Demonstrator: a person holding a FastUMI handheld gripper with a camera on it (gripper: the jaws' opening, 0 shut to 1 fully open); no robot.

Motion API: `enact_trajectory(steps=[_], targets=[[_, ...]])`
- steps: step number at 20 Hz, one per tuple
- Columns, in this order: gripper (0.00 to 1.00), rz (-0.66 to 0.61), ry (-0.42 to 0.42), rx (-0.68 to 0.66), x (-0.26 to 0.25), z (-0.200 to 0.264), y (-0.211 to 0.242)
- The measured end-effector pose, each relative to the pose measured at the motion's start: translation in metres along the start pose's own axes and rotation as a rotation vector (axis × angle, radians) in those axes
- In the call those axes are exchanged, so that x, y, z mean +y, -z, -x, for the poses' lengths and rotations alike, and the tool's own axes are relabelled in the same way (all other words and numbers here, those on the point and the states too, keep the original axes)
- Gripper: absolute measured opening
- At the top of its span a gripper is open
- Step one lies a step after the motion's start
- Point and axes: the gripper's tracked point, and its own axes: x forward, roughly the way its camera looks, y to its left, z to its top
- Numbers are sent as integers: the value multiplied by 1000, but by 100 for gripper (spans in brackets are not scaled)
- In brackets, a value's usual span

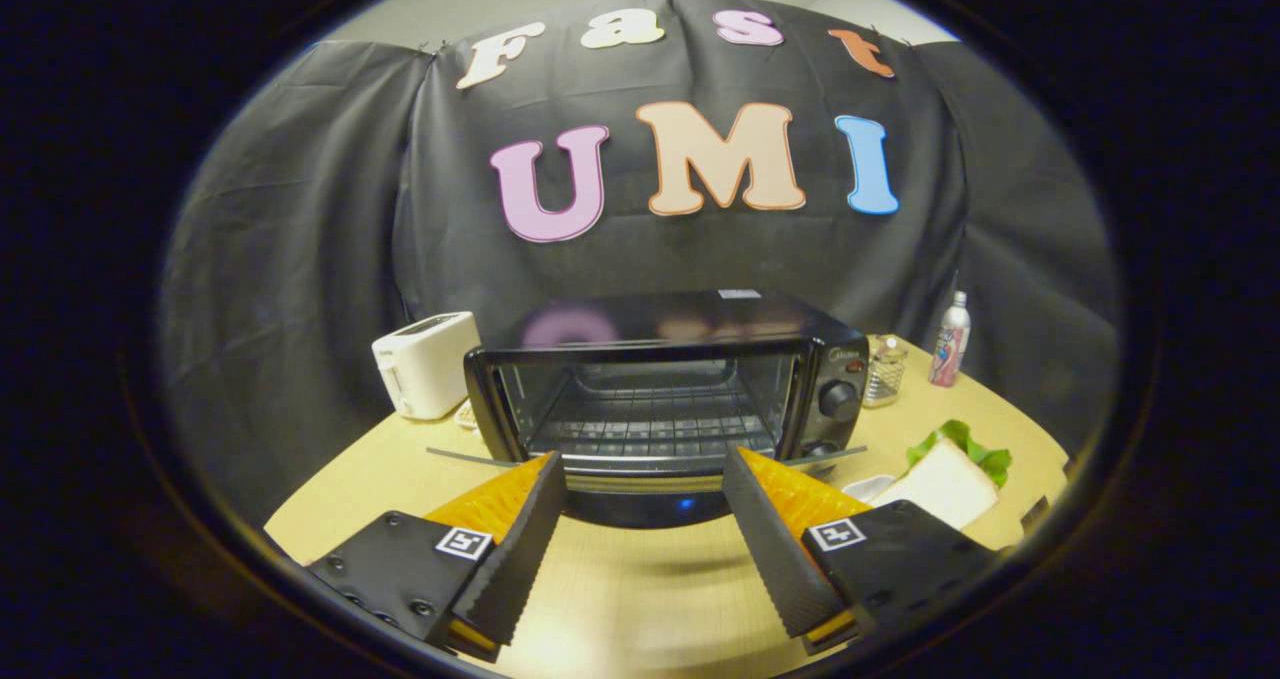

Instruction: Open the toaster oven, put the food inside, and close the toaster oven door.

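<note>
The black toaster oven (690, 329) stands on the wooden table (640, 599) just ahead of my fingers. Its glass door (640, 504) is folded down, roughly level, and the wire rack (650, 424) inside shows with nothing on it. My gripper (642, 464) is open, its fingertips either side of the door's front edge and handle (645, 481), pressing on nothing. The food, a white-bread sandwich with green lettuce (950, 479), lies on the table to the right of the oven, beyond my right finger (770, 539).
A white pop-up toaster (425, 364) stands left of the oven. A small glass jar (885, 369) and a slim bottle (951, 339) stand behind the oven's right side. A small white dish (868, 486) sits beside the sandwich. Black cloth walls the back.
</note>
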Motion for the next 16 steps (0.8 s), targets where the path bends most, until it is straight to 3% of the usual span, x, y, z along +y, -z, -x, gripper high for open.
enact_trajectory(steps=[11,16], targets=[[96,67,-29,163,-6,26,56],[86,32,-16,325,-18,31,100]])
